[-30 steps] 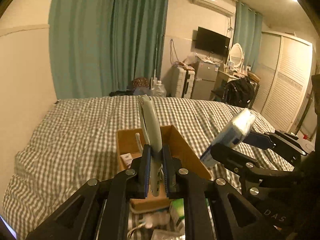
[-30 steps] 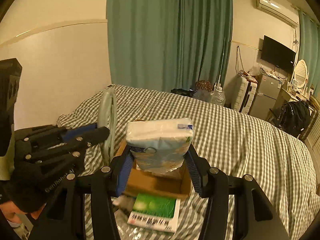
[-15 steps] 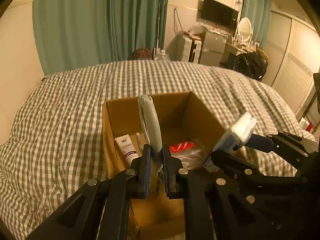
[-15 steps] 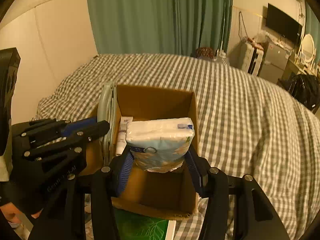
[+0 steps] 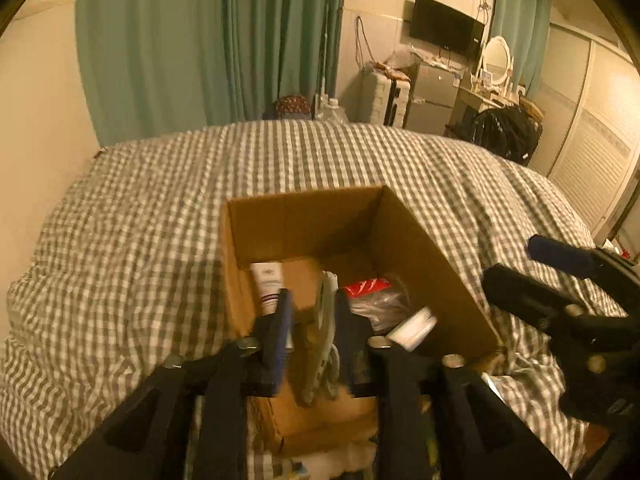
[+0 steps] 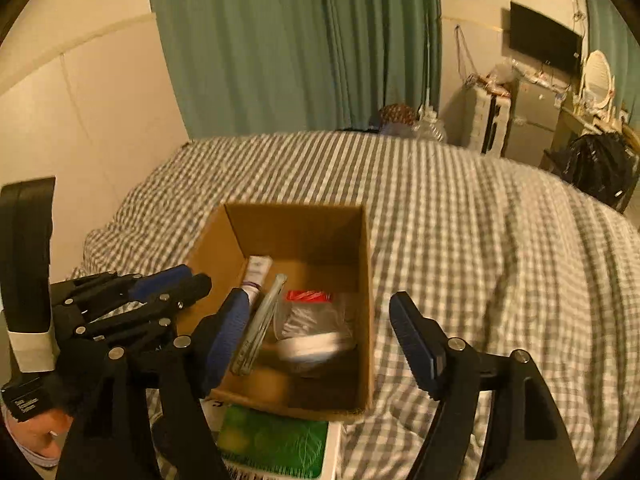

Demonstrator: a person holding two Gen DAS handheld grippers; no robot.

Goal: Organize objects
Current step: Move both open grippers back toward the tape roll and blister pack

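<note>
My left gripper point(image 5: 310, 334) has its two fingers apart, and a long pale green tool point(image 5: 322, 332) sits loose in the gap between them, its lower end blurred, so I cannot tell if it touches a finger. My right gripper point(image 6: 320, 344) is wide open with nothing in it. Just past the tips of both grippers is a brown cardboard box point(image 6: 366, 280), open at the top. Inside it, ahead of my left gripper, I see a white tube point(image 5: 267, 282) lying near the left wall. A clear bag with a red label point(image 5: 374, 292) lies right of the tool. A white tissue pack point(image 6: 314, 346) is in the box between my right gripper's fingers in that view, and it looks blurry. The box sits on a bed with a grey and white check cover point(image 5: 132, 240). Under the near edge of the box, close below my right gripper, is a green book point(image 6: 276, 442). Far behind the bed hang green curtains point(image 5: 208, 44).
</note>
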